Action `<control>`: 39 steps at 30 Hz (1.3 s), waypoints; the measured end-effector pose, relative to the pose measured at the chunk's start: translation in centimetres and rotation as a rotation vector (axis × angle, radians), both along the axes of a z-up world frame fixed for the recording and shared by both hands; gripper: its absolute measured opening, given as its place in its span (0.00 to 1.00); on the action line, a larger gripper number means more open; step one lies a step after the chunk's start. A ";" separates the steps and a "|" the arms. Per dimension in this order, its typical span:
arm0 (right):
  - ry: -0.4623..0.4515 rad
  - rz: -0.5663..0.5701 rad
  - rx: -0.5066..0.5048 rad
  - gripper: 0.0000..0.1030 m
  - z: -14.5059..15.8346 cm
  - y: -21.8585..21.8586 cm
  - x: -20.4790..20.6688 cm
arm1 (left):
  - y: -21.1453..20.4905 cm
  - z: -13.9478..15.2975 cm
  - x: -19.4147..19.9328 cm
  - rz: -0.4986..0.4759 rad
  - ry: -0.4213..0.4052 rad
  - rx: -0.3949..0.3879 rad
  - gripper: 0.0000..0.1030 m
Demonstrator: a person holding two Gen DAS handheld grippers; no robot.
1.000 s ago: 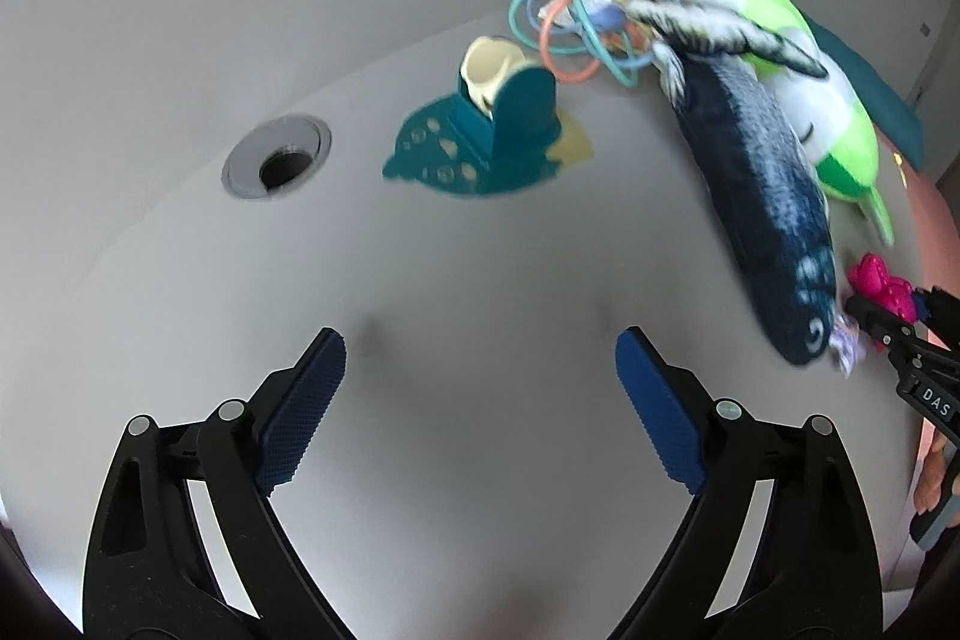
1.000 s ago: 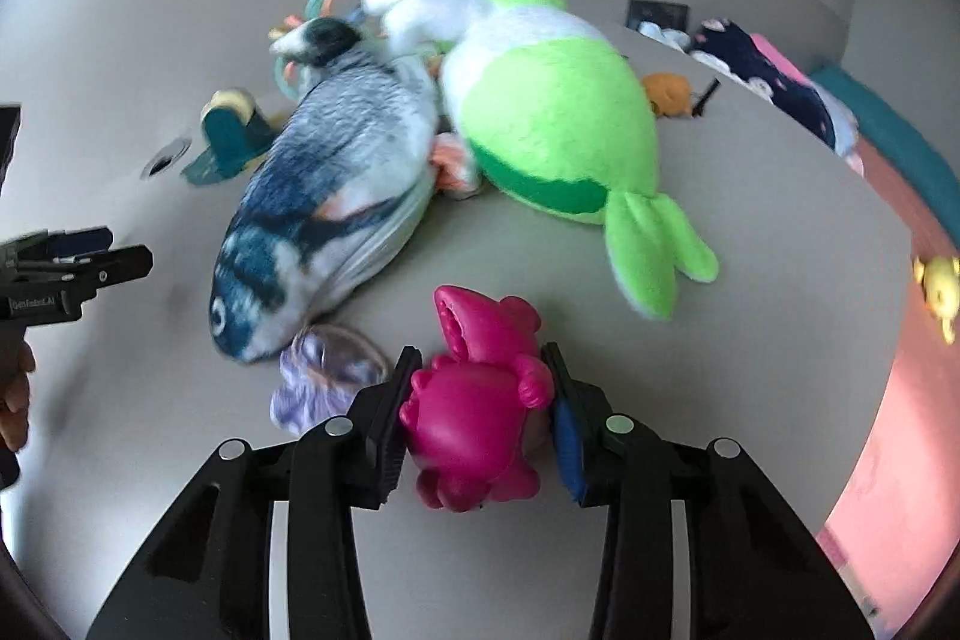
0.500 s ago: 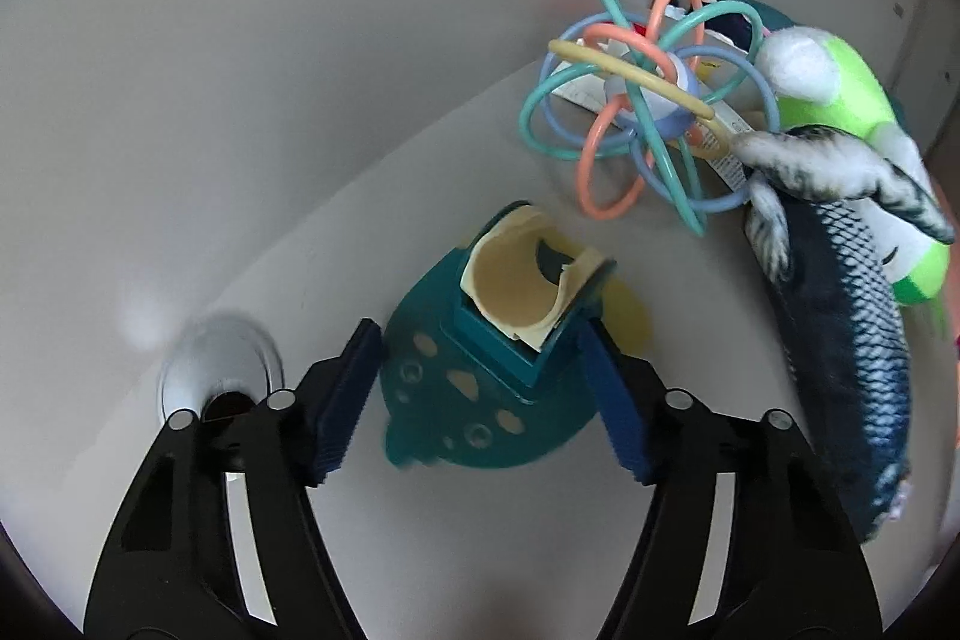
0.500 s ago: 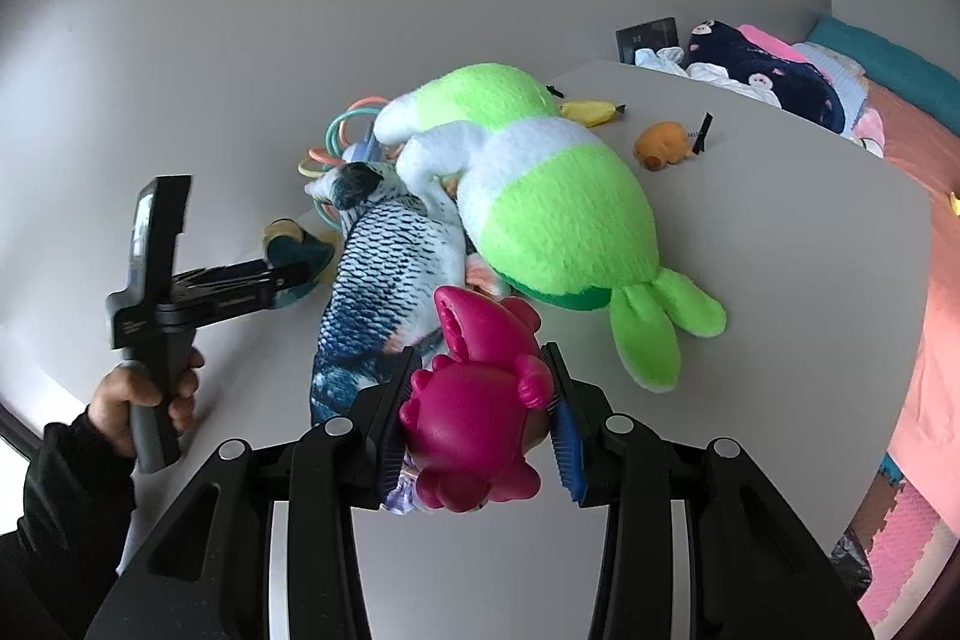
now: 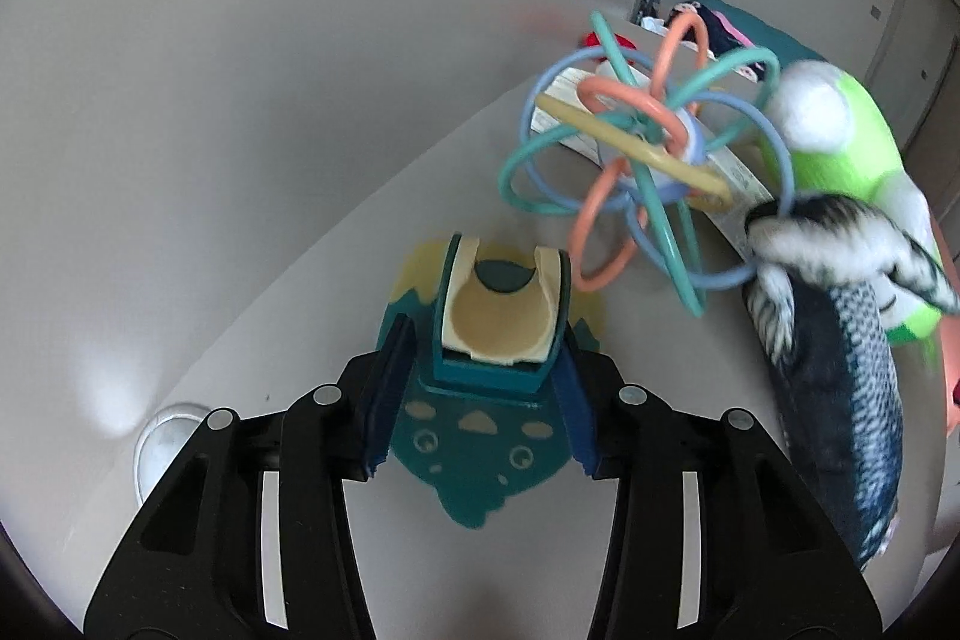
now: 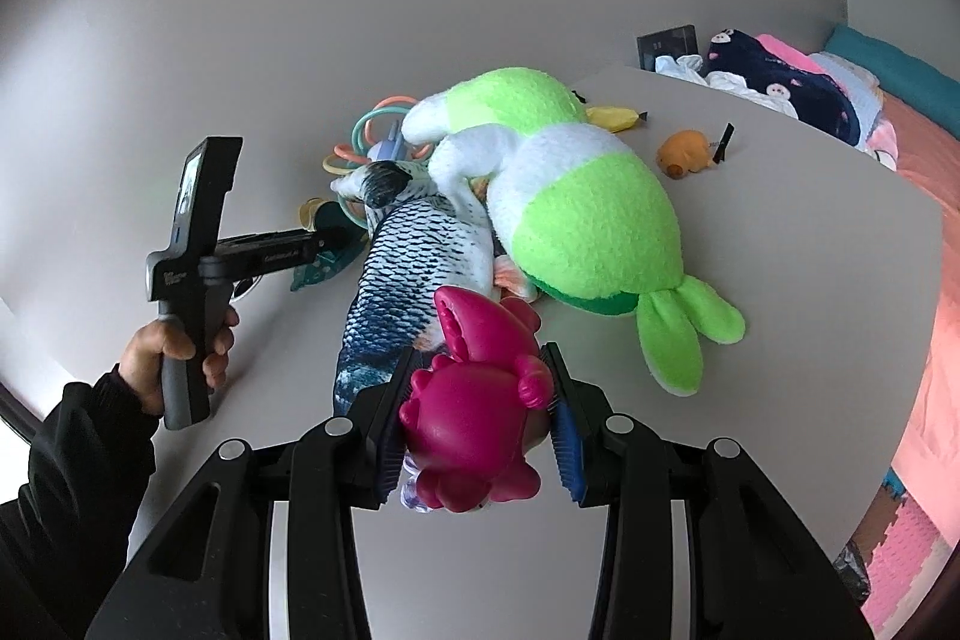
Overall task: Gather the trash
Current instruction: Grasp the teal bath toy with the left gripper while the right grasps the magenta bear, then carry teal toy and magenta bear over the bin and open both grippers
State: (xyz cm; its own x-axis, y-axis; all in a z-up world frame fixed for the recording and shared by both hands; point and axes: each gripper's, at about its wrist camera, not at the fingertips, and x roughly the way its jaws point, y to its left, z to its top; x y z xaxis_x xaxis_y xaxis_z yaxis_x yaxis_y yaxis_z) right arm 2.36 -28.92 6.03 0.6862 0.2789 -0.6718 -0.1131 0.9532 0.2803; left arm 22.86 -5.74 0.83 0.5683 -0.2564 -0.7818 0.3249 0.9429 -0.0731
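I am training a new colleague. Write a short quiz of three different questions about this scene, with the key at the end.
1. True or false: the right claw is shut on the pink toy.
2. Which thing stands between the pads of the left claw? A) ring rattle B) teal toy C) fish plush
3. Fill in: the green plush lies on the ____ table.

Key: 1 true; 2 B; 3 white
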 end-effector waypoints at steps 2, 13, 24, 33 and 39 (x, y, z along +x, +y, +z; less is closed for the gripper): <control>0.005 -0.001 0.003 0.41 0.0 -0.1 -0.1 | -0.2 0.1 0.9 0.025 0.007 0.009 0.44; -0.008 -0.019 0.025 0.41 0.7 -1.3 -1.5 | -1.8 0.9 -1.3 0.081 0.013 0.008 0.34; -0.072 -0.091 0.114 0.41 2.0 -5.5 -6.2 | -1.4 5.0 -12.4 0.071 -0.065 -0.036 0.34; -0.143 -0.164 0.133 0.41 3.1 -10.3 -12.6 | -11.0 7.0 -21.6 -0.124 -0.101 -0.073 0.34; -0.182 -0.272 0.122 0.41 3.4 -14.9 -17.8 | -19.6 6.7 -26.9 -0.305 -0.088 -0.081 0.34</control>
